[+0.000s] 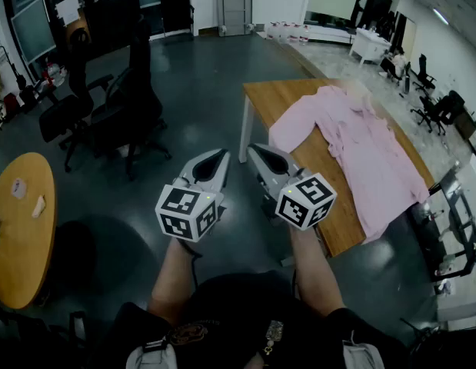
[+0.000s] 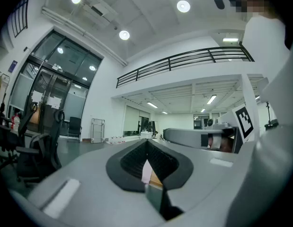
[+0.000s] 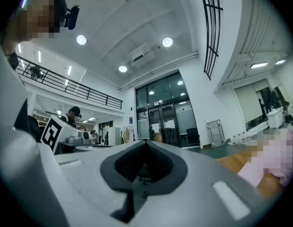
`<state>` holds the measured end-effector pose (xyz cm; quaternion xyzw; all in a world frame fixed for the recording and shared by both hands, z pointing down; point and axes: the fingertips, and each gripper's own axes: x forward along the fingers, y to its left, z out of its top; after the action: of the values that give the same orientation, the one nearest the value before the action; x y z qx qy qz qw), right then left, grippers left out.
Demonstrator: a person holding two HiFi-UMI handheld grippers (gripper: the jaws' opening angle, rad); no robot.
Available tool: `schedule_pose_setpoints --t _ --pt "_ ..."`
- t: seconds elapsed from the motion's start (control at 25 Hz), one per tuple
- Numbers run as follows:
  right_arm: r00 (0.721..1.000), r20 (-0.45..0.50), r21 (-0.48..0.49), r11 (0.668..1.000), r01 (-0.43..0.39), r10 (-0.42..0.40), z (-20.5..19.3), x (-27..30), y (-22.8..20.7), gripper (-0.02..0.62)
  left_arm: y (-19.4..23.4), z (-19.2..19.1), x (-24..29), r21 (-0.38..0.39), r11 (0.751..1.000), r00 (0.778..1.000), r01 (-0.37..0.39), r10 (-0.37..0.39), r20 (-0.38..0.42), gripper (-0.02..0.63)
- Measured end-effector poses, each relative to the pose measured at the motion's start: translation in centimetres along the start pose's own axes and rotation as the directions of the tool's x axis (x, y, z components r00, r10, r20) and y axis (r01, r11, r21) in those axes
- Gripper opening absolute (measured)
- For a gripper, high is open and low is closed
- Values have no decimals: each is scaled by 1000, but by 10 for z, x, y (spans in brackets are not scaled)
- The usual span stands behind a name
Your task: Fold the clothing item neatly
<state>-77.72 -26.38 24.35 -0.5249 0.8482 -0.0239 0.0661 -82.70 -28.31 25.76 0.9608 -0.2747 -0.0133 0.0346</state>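
Both sets of jaws are pressed together, nothing between them. The left gripper point(image 1: 220, 157) and right gripper point(image 1: 256, 151) sit side by side, held level over the grey floor point(image 1: 207, 83). That looks like a carrying stance, empty and ready. The pink shirt point(image 1: 361, 141) lies spread and rumpled on the wooden tabletop point(image 1: 287, 94), ahead to the right and well apart from both. By the look of it, folding has not yet begun.

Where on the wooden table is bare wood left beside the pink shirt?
The table has bare wood along its left edge in the head view: a corner patch beyond the sleeve of the pink shirt, and a strip between sleeve, shirt body and near end. The right side is crowded, under fabric.
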Motion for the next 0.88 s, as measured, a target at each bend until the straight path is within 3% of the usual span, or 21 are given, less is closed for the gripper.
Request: schedule_pose_setpoints --t 0.6,0.88 --pt "999 45 34 999 -25 24 3 3 -4 3 5 -12 12 -6 1000 999 14 -14 -31 8" --pt "999 20 67 997 44 -46 -12 -22 -24 3 -18 -28 30 -12 997 994 79 -79 -73 8"
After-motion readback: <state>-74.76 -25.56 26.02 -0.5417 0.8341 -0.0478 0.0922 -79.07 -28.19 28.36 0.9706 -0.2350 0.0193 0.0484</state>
